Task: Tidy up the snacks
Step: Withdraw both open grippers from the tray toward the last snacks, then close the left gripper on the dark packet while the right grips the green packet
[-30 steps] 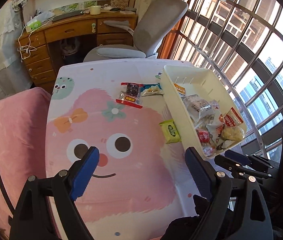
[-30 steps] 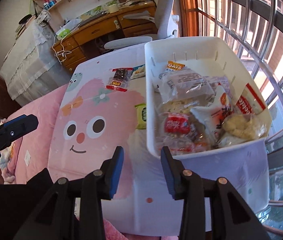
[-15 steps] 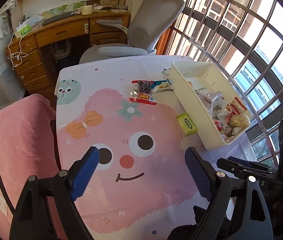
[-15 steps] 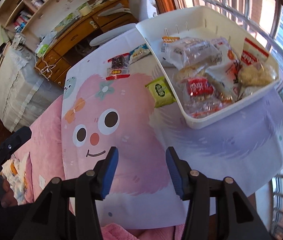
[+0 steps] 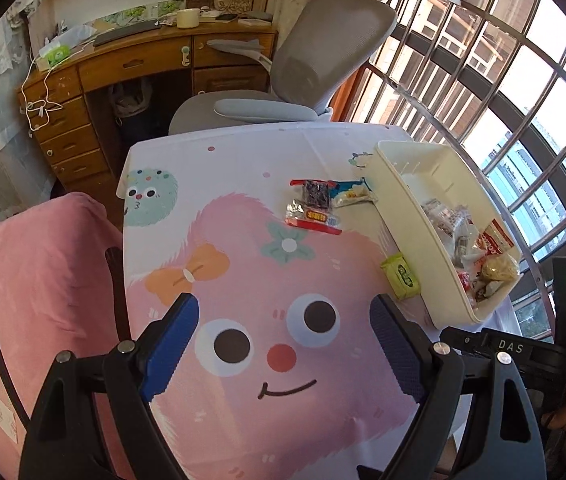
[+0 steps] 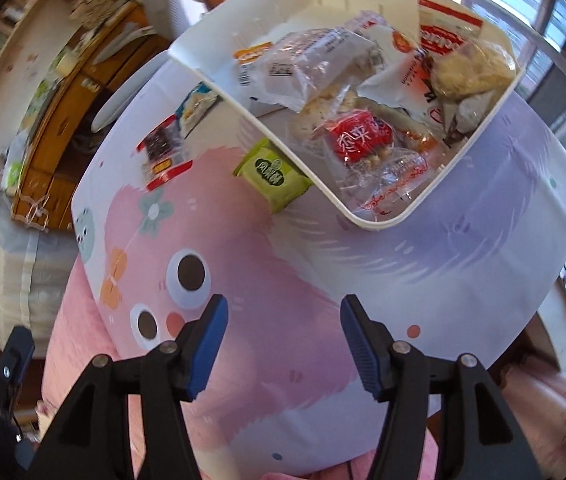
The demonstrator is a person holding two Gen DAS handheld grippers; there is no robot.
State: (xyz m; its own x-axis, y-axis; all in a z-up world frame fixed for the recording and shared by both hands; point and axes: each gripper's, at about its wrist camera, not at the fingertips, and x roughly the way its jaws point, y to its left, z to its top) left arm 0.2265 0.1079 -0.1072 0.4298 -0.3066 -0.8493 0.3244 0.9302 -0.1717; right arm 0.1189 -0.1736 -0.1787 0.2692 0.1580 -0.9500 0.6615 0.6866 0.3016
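A cream rectangular plastic bin [image 6: 367,222] sits on a table covered by a white cloth printed with a pink furry cartoon face [image 5: 283,364], and everything here is placed against that bin. Inside it lies a heap of wrapped snacks: a clear packet of pale biscuits [image 6: 315,68], a red packet with white characters [image 6: 359,138] and a clear bag holding a yellowish cake [image 6: 471,70], among others. Touching the bin's outer long wall is a small green snack packet [image 6: 273,172], flat on the cloth. Farther along that same wall, near the bin's far corner, lie a red-edged packet of dark pieces [image 5: 313,208] and, just beside it, a blue-and-white packet [image 5: 353,192].

The left gripper [image 5: 283,336] hangs over the cartoon face, well apart from the bin, its blue-padded jaws spread wide with nothing between them. The right gripper [image 6: 283,336] hovers over the cloth off the bin's near corner; its jaws have just been opening and stand moderately apart, empty.
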